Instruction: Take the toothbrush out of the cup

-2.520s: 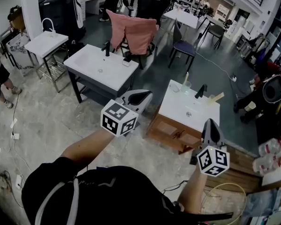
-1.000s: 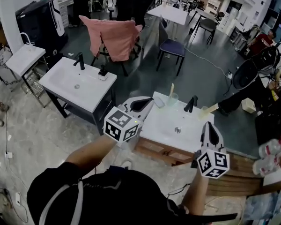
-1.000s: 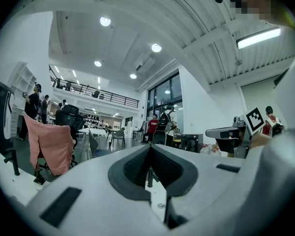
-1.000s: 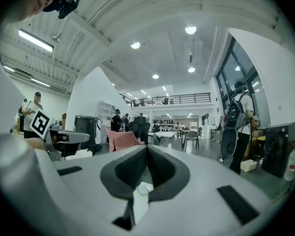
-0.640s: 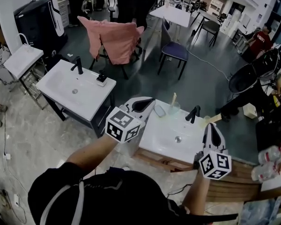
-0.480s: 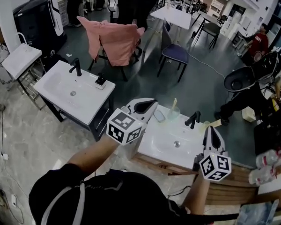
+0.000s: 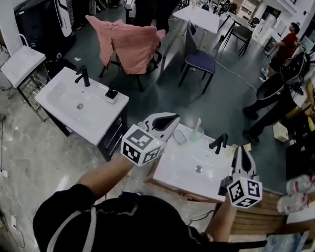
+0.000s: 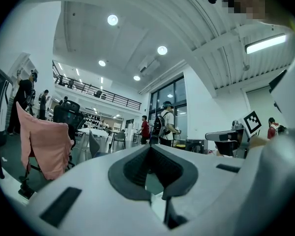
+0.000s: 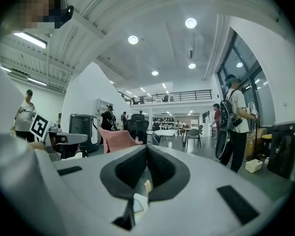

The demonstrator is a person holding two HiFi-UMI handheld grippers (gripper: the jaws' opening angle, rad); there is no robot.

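Toothbrush [image 7: 198,124] stands upright in the clear cup [image 7: 196,135], at the back left of the white sink [image 7: 173,175] in front of me and just left of the black faucet [image 7: 219,141]. It is not yet touched.

Both of my tools are closed: the left gripper [image 7: 173,119] and the right gripper [image 7: 240,152] each have their jaws pressed together with nothing between them. That is my biggest risk, I think. If I reach in like this, the shut tips will push the cup rather than take the handle, and a light cup near the back edge could tip or slide off. The faucet is next, since the right gripper could knock it when coming across. The smallest worry is the thin handle, which leans against the rim. A pinch placed too low would catch the rim too and lift the cup along with the brush.

As for containers, the sink's bowl looks empty down to the drain. The cup holds only the toothbrush, as far as I can tell. A clear shallow dish [image 7: 179,136] beside it seems bare. Something pale [image 7: 231,147] right of the faucet is mostly hidden behind my right gripper.
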